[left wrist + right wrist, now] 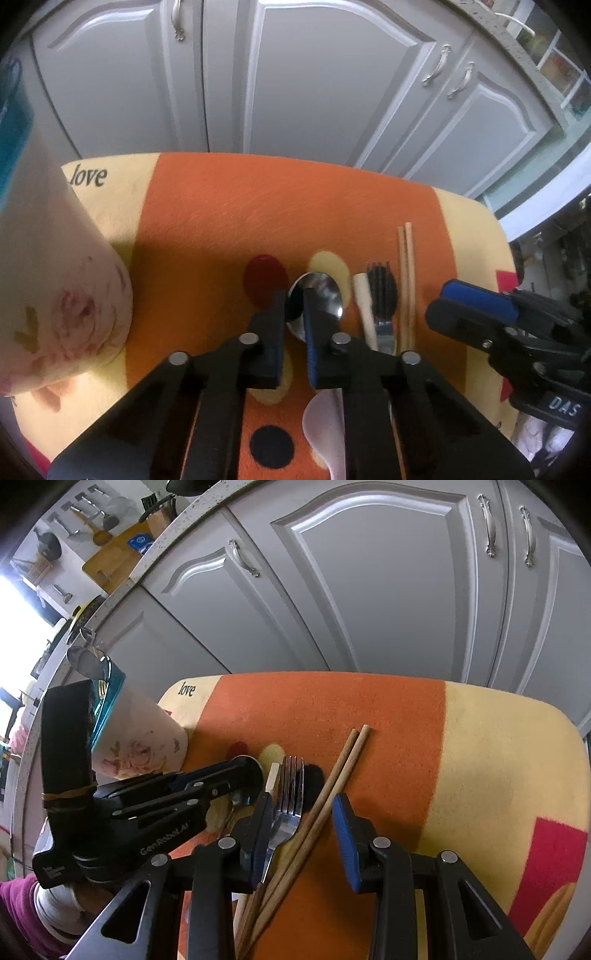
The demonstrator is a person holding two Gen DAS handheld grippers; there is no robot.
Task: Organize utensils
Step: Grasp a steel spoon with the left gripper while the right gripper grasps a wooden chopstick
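A metal spoon [321,295] lies on the orange and yellow cloth [258,206]. My left gripper [294,314] hangs over its bowl with the jaws a narrow gap apart, not clamped on it. Right of the spoon lie a pale flat stick [364,306], a fork [382,291] and a pair of wooden chopsticks [405,280]. My right gripper [304,819] is open, straddling the fork [290,801] and chopsticks [332,779] just above them. A floral cup [140,742] with a teal rim stands at the left, with a utensil in it.
Grey cabinet doors [295,85] stand right behind the table's far edge. The cup [55,295] looms close at the left of my left gripper. A white spoon-like piece [325,428] lies under the left gripper. The cloth's right side [498,757] is bare.
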